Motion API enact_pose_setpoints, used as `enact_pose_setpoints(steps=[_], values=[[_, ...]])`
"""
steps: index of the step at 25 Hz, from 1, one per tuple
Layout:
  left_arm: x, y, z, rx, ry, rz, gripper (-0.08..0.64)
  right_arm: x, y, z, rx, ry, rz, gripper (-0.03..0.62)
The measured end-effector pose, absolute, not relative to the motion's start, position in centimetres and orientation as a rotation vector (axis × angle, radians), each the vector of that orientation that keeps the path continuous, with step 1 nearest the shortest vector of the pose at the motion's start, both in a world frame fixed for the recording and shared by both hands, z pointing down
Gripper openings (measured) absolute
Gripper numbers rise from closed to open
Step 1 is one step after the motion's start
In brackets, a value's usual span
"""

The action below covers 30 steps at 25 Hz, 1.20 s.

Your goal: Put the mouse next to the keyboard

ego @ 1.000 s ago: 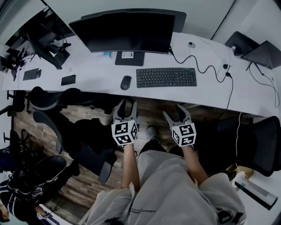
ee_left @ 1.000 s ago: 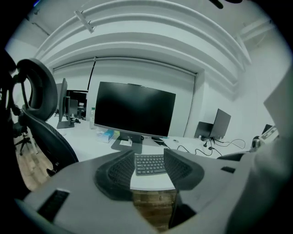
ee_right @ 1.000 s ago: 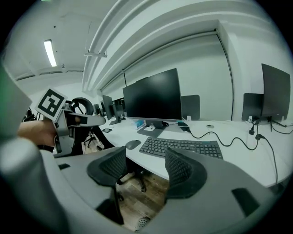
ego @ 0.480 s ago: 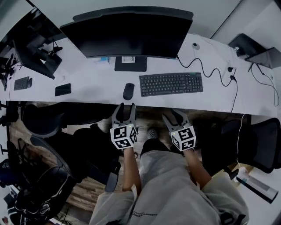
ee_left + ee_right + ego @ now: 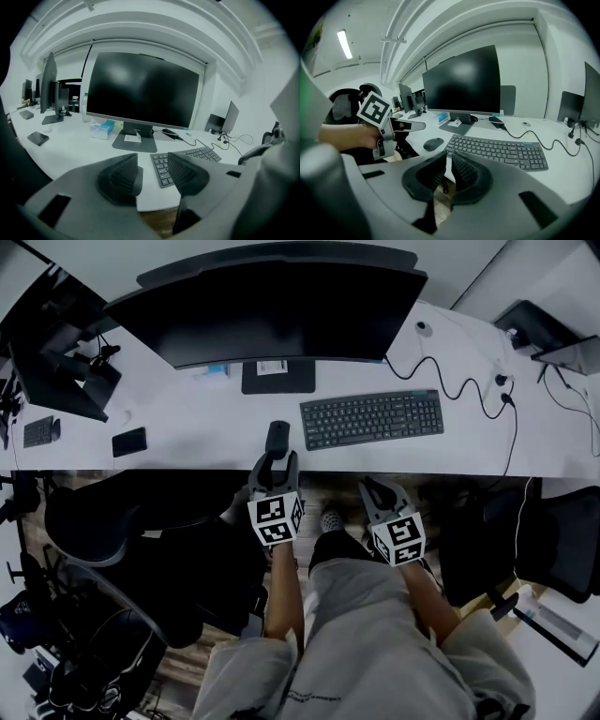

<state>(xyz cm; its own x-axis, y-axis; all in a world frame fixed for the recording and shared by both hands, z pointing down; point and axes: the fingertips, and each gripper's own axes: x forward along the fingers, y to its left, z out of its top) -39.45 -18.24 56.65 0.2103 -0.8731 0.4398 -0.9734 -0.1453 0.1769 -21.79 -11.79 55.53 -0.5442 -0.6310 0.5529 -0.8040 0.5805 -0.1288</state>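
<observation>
Black mouse on white desk just left of keyboard, monitor stand behind with unreadable white tag, left gripper jaws apart near mouse, right gripper empty, jaws just closed almost together.

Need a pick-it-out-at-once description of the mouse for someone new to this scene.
Start at the big curved monitor on the white desk; a black keyboard lies in front of it. The mouse sits off the keyboard's left end, just ahead of the left gripper. It is the only small rounded oval there; the dark device farther left is flat and rectangular.
</observation>
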Motion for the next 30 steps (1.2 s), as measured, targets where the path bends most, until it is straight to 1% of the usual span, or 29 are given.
enact_pose_setpoints(steps=[5,12,17,25,30], values=[[-40.8,-19.9,58.7,2.053,-1.706,0.413,0.210,-22.3,-12.2,55.7,1.149,-2.369,0.528,0.006],[-40.1,-22.7,60.1,2.075,-1.640,0.451,0.217,-21.6,-13.1,55.6,1.164,-2.358,0.532,0.006],[-40.3,-24.5,62.1,2.067,-1.635,0.550,0.230,-19.9,-14.2,55.7,1.207,-2.326,0.540,0.006],[-41.4,-24.7,66.8,1.968,-1.611,0.687,0.300,-19.5,-14.0,56.9,1.189,-2.281,0.580,0.006],[-41.1,-25.0,68.9,1.959,-1.585,0.749,0.323,-19.6,-14.5,57.3,1.170,-2.287,0.581,0.006]])
